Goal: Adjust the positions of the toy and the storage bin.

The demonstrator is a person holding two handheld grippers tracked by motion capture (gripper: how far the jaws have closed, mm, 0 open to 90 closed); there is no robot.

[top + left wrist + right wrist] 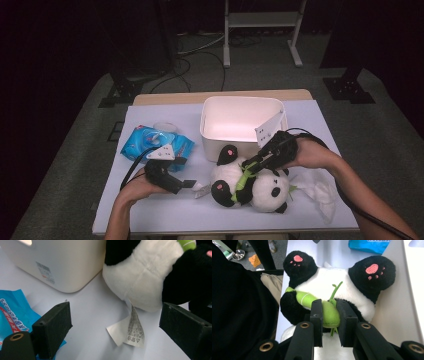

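A black-and-white panda plush lies on its back on the table near the front, pink paw pads up. It hugs a green bamboo stalk. My right gripper is shut on that stalk, its pads pressing it from both sides; in the high view my right gripper reaches in from the right over the panda's belly. My left gripper stands open, low on the table left of the panda. The plush's white care label lies between its jaws, touching neither.
A white plastic bin stands just behind the panda. A blue wipes packet lies at the left, beside my left hand. A crumpled white cloth lies right of the panda. The table's front edge is close.
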